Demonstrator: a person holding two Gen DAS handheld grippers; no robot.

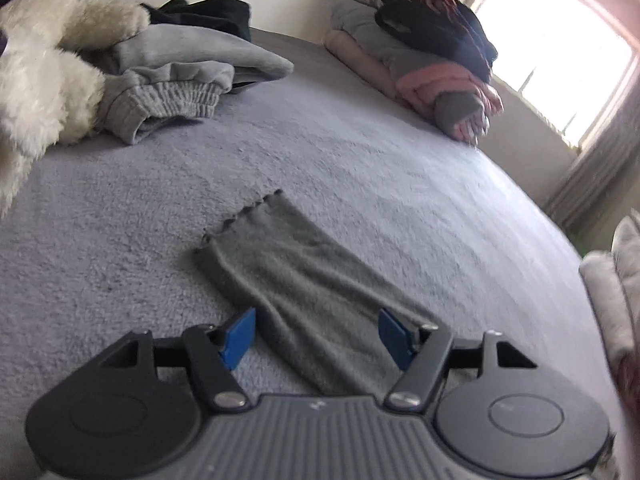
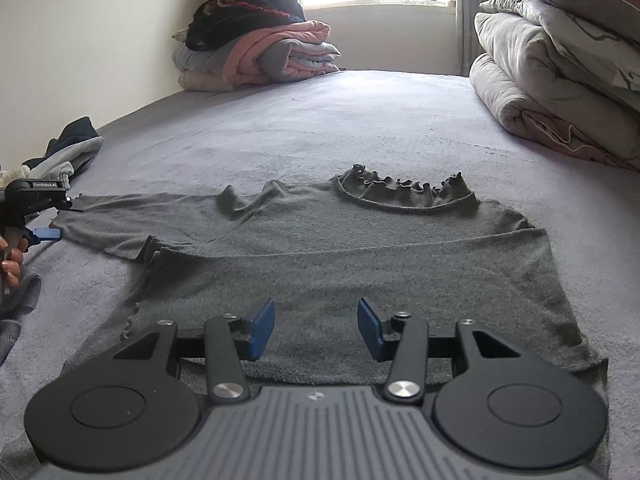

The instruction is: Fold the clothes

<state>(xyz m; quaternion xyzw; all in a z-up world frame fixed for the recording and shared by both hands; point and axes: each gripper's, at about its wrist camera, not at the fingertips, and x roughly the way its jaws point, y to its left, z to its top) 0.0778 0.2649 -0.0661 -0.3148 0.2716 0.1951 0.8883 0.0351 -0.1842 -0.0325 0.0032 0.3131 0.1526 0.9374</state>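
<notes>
grey ruffle-neck top (image 2: 320, 248) lay flat mid-bed (image 2: 360, 120), one sleeve (image 1: 296, 280) stretched sideways. left hand-held gripper (image 1: 316, 334) straddled that sleeve, spread; right hand-held gripper (image 2: 316, 330) hovered spread over the hem, placed for grabbing.

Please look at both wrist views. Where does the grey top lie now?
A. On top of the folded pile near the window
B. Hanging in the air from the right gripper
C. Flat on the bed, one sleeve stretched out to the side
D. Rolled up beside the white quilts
C: the grey top lies spread on the bed, its sleeve stretched out toward the open left gripper.
</notes>
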